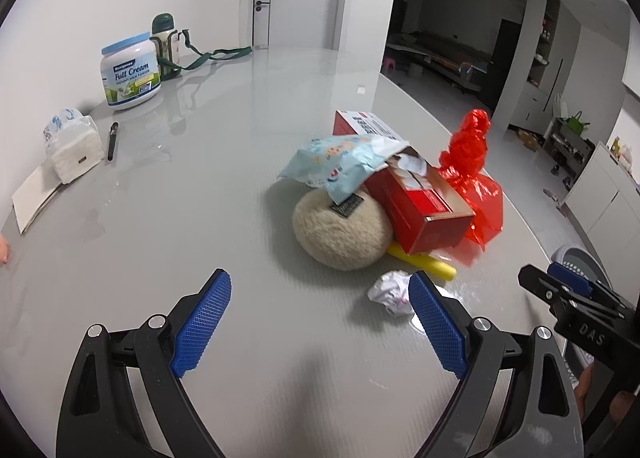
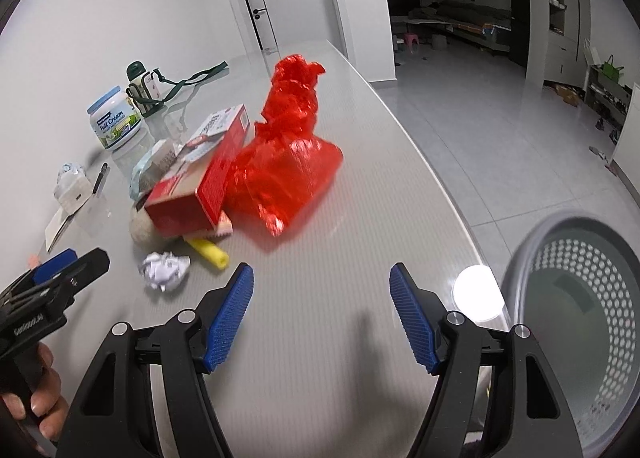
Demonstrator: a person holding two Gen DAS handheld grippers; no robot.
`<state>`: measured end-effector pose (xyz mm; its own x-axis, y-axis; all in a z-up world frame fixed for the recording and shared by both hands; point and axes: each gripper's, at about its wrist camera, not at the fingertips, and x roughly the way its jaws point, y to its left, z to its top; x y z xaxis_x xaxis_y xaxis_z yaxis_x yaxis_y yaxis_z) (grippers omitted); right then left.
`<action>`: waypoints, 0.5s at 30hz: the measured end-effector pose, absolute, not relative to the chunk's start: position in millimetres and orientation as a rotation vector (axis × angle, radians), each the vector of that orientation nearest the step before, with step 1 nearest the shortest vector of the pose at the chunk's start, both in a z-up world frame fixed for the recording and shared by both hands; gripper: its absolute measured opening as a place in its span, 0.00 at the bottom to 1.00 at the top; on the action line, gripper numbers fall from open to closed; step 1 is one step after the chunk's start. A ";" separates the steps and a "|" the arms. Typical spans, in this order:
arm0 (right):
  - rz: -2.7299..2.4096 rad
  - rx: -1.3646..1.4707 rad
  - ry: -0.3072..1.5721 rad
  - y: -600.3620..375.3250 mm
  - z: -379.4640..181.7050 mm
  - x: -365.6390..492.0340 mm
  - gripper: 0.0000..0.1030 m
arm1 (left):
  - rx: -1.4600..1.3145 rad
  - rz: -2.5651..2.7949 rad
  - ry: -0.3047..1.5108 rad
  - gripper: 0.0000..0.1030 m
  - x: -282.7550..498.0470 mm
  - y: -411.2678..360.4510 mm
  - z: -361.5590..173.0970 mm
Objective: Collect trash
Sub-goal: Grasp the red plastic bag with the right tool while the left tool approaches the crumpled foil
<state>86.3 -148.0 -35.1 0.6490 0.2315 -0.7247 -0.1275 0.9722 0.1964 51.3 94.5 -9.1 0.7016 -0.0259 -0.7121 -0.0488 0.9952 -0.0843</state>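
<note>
On the table (image 1: 248, 106), left of the red box (image 1: 420, 214) that anchors the heap, the fuzzy cream pad (image 1: 340, 234) looks soft and light, while the crumpled paper ball (image 1: 392, 292) just in front of the box should pinch easily across its middle; the red plastic bag (image 2: 284, 166) right of the box is thin, slippery, best gathered at its knotted neck. Both the left gripper (image 1: 320, 322) and the right gripper (image 2: 322, 314) hang with fingers wide and empty. The yellow tube (image 2: 208, 252) is half hidden under the box, and the perforated bin (image 2: 580, 310) right of it is cut off.
</note>
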 end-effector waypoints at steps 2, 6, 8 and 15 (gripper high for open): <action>0.208 0.131 0.835 -145.0 -32.4 94.6 0.66 | -0.106 0.014 0.790 0.86 53.9 97.7 -6.5; 0.214 0.124 0.825 -136.9 -25.1 115.6 0.66 | -0.119 0.020 0.777 0.86 58.6 104.5 -0.7; 0.215 0.119 0.826 -131.6 -22.6 127.6 0.66 | -0.120 0.023 0.773 0.86 60.9 106.3 1.1; 0.216 0.130 0.838 -119.8 -23.6 165.4 0.66 | -0.126 0.018 0.773 0.86 66.9 107.8 3.7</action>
<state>165.4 -119.8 -23.6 0.6489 0.2404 -0.7219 -0.1380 0.9702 0.1990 66.9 107.8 3.7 0.7159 -0.0295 -0.6976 -0.0627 0.9923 -0.1064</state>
